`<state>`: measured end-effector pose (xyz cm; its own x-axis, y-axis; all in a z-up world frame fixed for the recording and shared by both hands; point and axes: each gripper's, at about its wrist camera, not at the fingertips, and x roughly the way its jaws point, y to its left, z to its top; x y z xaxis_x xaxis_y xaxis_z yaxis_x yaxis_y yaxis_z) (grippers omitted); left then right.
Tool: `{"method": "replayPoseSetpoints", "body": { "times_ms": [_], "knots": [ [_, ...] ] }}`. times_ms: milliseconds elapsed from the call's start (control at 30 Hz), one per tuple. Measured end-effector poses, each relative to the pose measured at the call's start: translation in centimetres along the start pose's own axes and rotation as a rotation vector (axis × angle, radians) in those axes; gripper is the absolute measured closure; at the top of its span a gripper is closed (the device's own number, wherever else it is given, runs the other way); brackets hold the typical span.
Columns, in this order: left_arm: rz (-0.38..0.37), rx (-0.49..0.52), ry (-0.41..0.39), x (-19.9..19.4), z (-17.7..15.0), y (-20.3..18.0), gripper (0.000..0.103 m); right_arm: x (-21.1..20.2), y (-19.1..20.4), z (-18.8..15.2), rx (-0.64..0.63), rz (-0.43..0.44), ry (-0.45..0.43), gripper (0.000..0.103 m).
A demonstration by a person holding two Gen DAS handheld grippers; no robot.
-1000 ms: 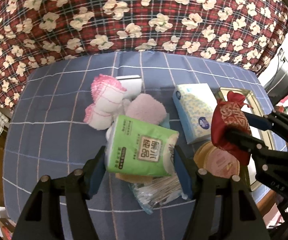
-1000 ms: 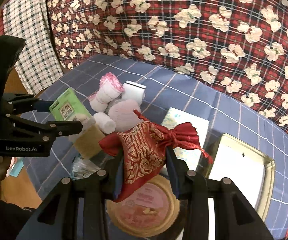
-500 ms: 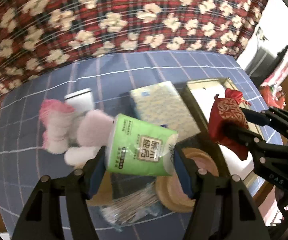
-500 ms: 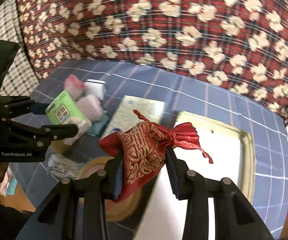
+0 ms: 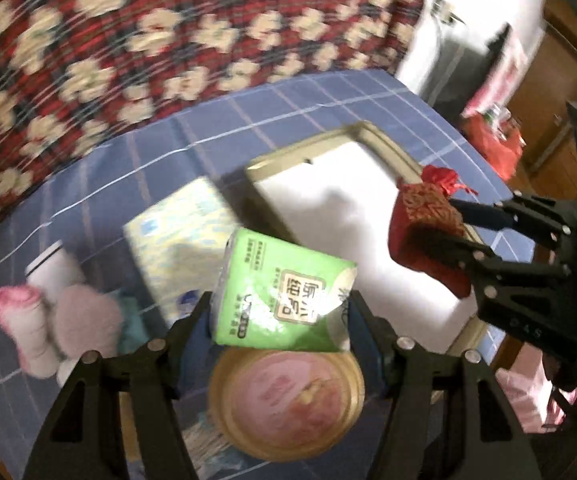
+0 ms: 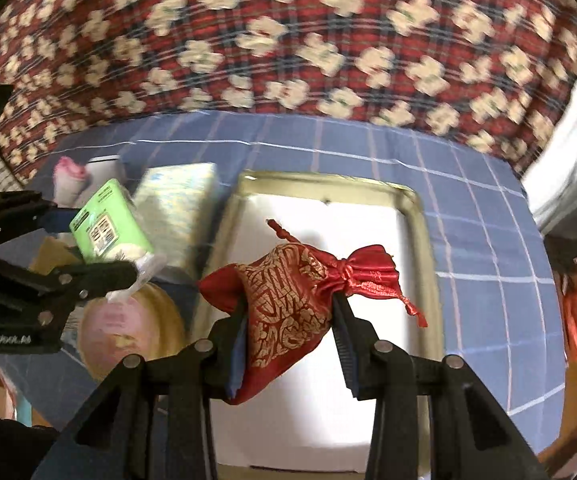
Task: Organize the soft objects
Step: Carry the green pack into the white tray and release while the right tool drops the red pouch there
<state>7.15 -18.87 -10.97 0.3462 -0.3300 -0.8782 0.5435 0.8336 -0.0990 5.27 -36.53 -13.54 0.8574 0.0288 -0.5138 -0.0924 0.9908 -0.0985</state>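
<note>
Both soft things are mid-carry: the left hand-held gripper clamps the green tissue pack, the right hand-held gripper the red pouch, directly above the white tray, so lowering and releasing probably follow.

The right tool grips a red and gold pouch above the white tray on the blue checked worktop, while at left the left tool clamps a green tissue pack.
</note>
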Motion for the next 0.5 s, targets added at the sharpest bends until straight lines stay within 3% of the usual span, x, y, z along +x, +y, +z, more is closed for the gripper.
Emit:
{"method": "replayPoseSetpoints", "body": {
  "times_ms": [200, 500],
  "knots": [
    [-0.059, 0.092, 0.028, 1.5, 1.0, -3.2, 0.039, 0.0, -3.2, -1.8, 0.082, -0.055, 0.037, 0.062],
    [-0.119, 0.198, 0.074, 3.1, 0.9, -6.5, 0.039, 0.2, -5.1, -3.5, 0.119, -0.108, 0.087, 0.062]
  ]
}}
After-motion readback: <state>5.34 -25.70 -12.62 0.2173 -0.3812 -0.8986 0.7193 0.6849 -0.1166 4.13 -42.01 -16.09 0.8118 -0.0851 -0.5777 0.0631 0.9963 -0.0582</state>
